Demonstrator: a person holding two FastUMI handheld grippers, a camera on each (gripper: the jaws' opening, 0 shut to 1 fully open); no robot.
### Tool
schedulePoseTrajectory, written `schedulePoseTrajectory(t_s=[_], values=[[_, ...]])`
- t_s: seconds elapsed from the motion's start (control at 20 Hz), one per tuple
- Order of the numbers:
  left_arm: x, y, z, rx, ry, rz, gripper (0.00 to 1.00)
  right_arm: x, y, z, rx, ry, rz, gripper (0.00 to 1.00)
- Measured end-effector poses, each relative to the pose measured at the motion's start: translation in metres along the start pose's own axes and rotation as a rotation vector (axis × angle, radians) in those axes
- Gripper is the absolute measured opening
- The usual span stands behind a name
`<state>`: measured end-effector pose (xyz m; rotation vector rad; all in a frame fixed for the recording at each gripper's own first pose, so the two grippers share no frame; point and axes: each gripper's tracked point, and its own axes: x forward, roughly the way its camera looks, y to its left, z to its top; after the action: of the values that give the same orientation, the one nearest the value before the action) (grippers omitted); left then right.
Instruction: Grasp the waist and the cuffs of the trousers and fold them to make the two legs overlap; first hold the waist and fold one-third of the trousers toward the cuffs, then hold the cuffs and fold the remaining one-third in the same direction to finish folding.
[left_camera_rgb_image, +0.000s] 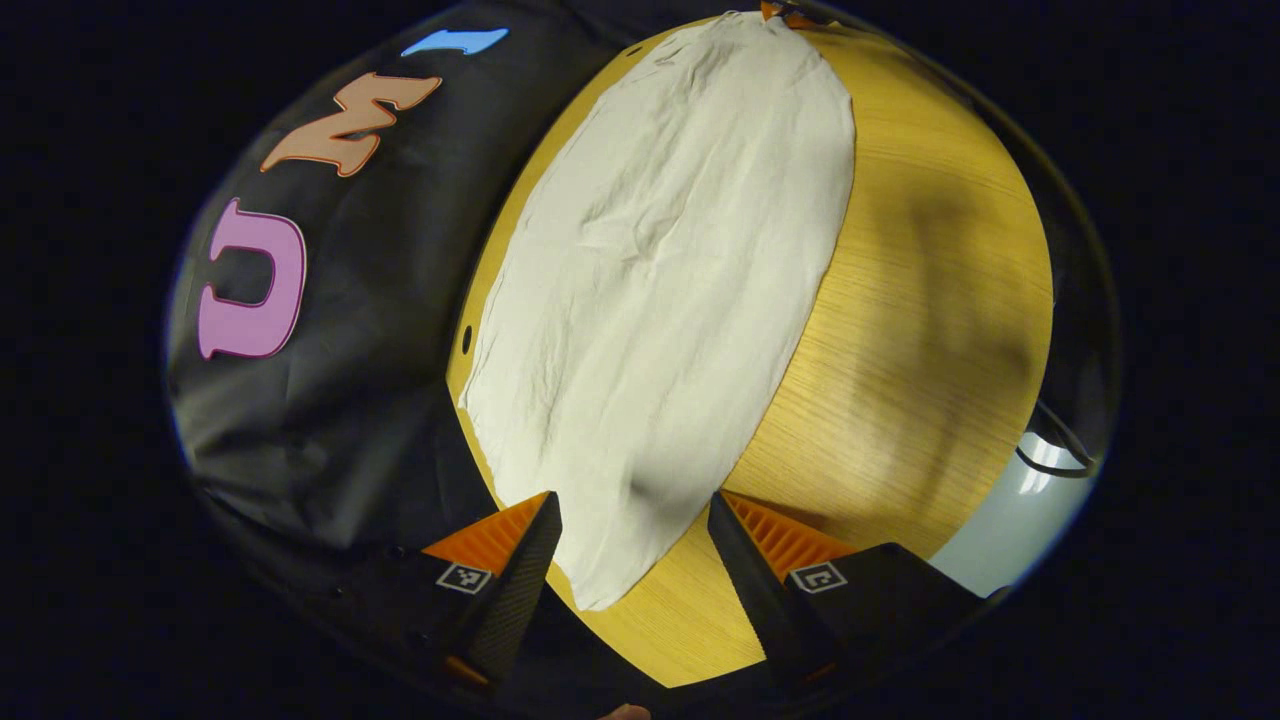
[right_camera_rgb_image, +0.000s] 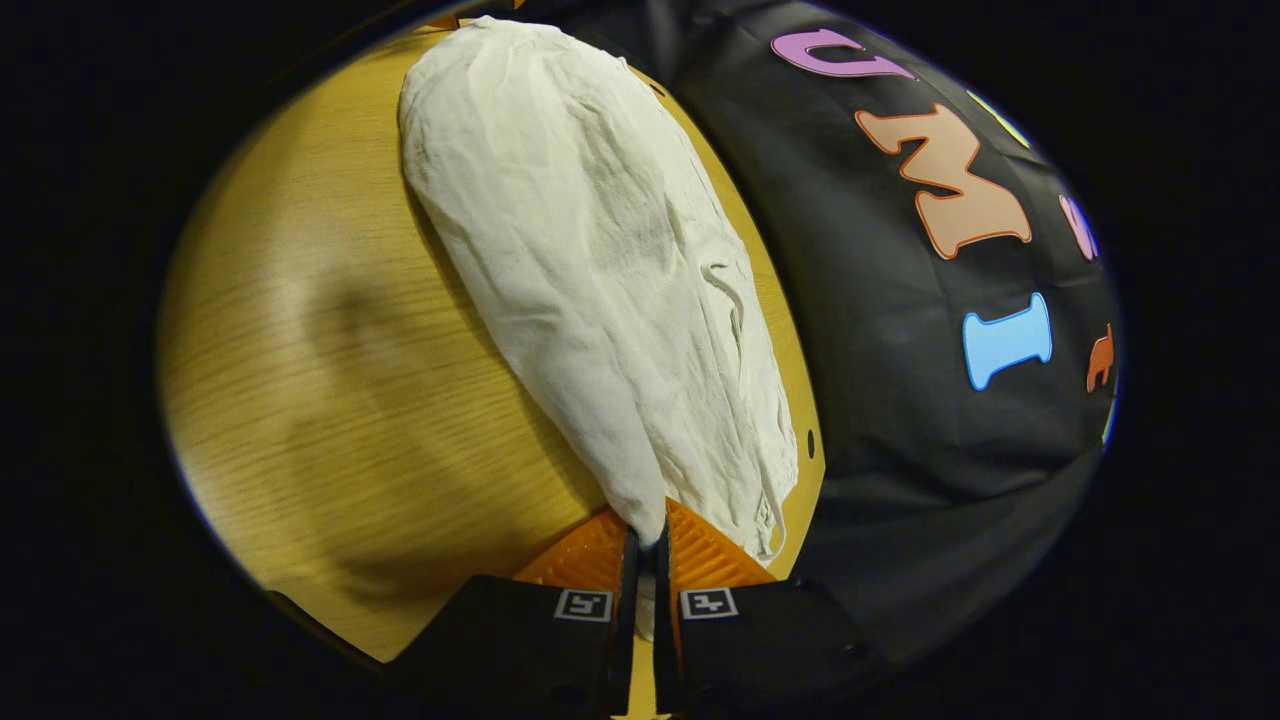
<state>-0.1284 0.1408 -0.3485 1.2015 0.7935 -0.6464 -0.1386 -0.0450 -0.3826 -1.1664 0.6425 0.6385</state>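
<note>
Cream-white trousers (left_camera_rgb_image: 660, 290) lie stretched lengthwise along the far side of a wooden table (left_camera_rgb_image: 930, 300). In the left gripper view my left gripper (left_camera_rgb_image: 635, 515) stands open, one finger on each side of the near end of the cloth, just above it. In the right gripper view the same trousers (right_camera_rgb_image: 590, 260) run away from me, wrinkled and bunched toward the near end. My right gripper (right_camera_rgb_image: 648, 535) is shut on that near end of the trousers, with cloth pinched between both fingers. Which end is waist or cuffs I cannot tell.
The black cloth wall (left_camera_rgb_image: 340, 400) hangs right behind the table's far edge (right_camera_rgb_image: 815, 440), close to the trousers. Bare wood (right_camera_rgb_image: 330, 330) spreads on the open side of the table. A dark cable (left_camera_rgb_image: 1055, 455) loops off the table's corner.
</note>
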Motion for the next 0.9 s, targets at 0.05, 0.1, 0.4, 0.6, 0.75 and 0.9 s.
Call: schedulePoseTrajectory(t_s=[0.05,0.1,0.4,0.6,0.75,0.9], values=[[0.003,0.003,0.001,0.009,-0.004,0.002,0.91,0.000,0.000,0.000,0.001,0.000,-0.002,0.11],[0.006,0.005,0.003,0.011,-0.005,0.004,0.91,0.000,0.000,0.000,0.001,0.000,-0.004,0.11],[0.025,0.022,0.010,0.035,0.004,0.032,0.88,-0.003,0.002,-0.001,-0.003,0.000,-0.011,0.10],[0.032,0.015,0.013,0.042,0.020,0.023,0.71,-0.003,0.002,0.000,-0.002,0.000,-0.012,0.11],[0.034,0.007,0.012,0.066,0.031,0.017,0.34,-0.003,0.002,0.000,-0.002,0.000,-0.010,0.11],[0.034,-0.001,0.012,0.020,0.037,-0.012,0.14,-0.002,0.003,0.000,-0.004,0.003,-0.006,0.11]])
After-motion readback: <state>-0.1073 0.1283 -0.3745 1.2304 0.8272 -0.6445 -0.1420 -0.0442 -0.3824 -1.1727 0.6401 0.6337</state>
